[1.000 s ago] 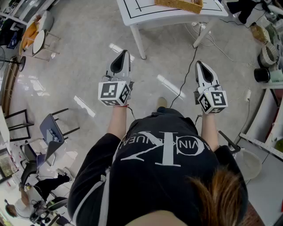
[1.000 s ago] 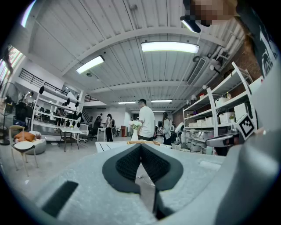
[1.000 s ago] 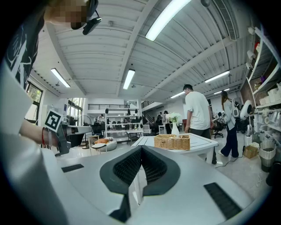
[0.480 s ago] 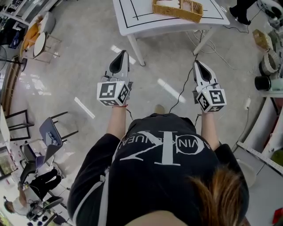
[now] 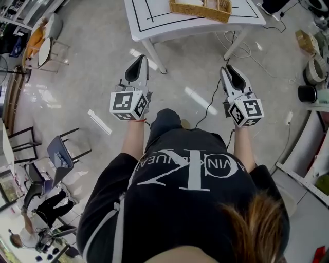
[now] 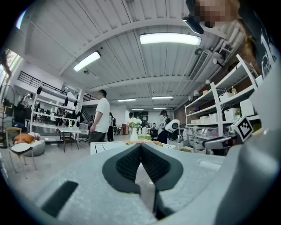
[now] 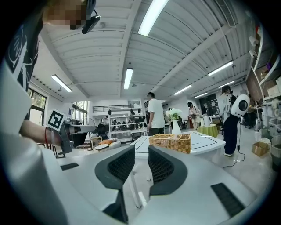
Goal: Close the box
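Note:
A wicker box (image 5: 200, 9) stands on a white table (image 5: 154, 20) at the top of the head view, ahead of both grippers. The right gripper view shows the same wicker box (image 7: 170, 143) beyond the jaws, its top open. My left gripper (image 5: 140, 61) is held out over the floor, short of the table; its pads meet at the tip (image 6: 140, 146) with nothing between them. My right gripper (image 5: 226, 69) hovers at the same height to the right. Its jaws are opening, with a clear gap and nothing between the pads (image 7: 141, 154).
A black cable (image 5: 212, 100) runs across the floor under the table's right leg. A blue chair (image 5: 61, 154) stands at the left, a round stool (image 5: 45, 49) at the far left. Shelving and buckets (image 5: 308, 92) line the right side. People stand in the background (image 7: 155, 115).
The table and wicker box have come further into the head view as the person steps forward, one leg now showing. Both grippers have moved slightly up and forward.

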